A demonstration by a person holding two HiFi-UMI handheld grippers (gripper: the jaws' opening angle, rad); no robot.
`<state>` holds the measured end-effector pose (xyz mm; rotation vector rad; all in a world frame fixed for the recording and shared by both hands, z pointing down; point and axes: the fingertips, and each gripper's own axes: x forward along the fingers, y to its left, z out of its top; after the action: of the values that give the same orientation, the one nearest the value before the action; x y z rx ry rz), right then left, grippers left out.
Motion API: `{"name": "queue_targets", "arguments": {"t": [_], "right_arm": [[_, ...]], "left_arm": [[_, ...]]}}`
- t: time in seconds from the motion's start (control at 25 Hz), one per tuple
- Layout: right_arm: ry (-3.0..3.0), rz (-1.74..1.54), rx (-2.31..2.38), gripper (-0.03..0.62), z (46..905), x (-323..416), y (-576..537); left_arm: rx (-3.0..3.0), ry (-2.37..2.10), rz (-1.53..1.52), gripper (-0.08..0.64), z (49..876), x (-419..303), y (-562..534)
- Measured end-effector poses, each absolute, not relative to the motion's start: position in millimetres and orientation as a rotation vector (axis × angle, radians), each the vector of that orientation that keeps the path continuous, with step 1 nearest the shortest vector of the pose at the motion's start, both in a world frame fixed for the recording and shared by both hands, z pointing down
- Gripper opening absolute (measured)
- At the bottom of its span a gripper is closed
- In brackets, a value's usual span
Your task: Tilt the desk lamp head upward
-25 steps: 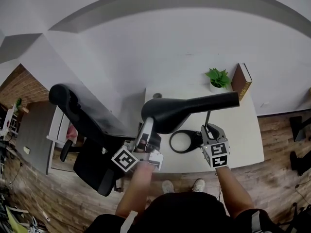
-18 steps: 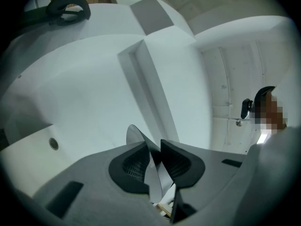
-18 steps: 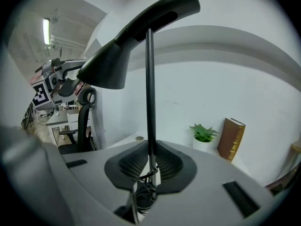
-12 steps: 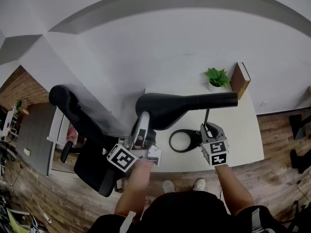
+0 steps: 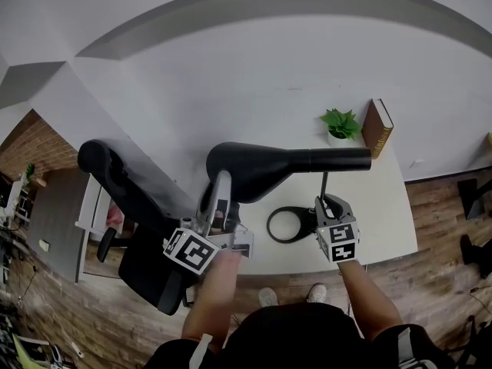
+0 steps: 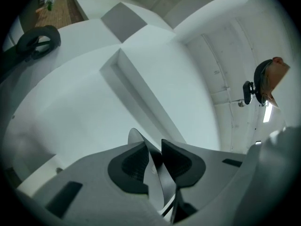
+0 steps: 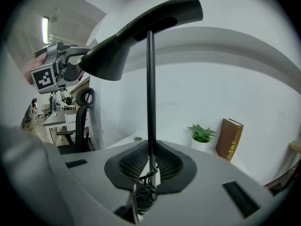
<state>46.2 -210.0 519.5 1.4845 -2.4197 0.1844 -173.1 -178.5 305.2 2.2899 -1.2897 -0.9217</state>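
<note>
Left gripper (image 6: pixel 154 152): jaws narrowly apart, clamped on thin rim of lamp head (image 5: pixel 254 167), just eased slightly wider | Right gripper (image 7: pixel 149 163): jaws nearly together, gripping lamp stem (image 7: pixel 150 88) low down | Lamp: base ring (image 5: pixel 286 226) at front edge of desk (image 5: pixel 388 206), head's wide end above left edge

1. The black lamp head (image 5: pixel 254 171) is long, with its wide end on the left and a little lower.
2. Its thin pole (image 7: pixel 150 88) stands upright.
3. The ring base (image 5: pixel 306 223) lies on the white desk (image 5: pixel 384 206), near its near edge.
</note>
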Motion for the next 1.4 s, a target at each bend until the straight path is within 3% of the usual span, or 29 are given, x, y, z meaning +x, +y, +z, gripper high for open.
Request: {"name": "queue_targets", "arguments": {"t": [1.0, 1.4], "right_arm": [[-2.33, 0.07, 1.452, 0.037, 518.2, 45.0, -208.3], [-2.288, -0.02, 1.41, 0.046, 517.2, 45.1, -208.8]], "left_arm": [[2.828, -1.624, -0.6, 0.087, 180.0, -123.7, -167.5], [2.888, -1.609, -0.57, 0.089, 169.4, -112.6, -168.0]]}}
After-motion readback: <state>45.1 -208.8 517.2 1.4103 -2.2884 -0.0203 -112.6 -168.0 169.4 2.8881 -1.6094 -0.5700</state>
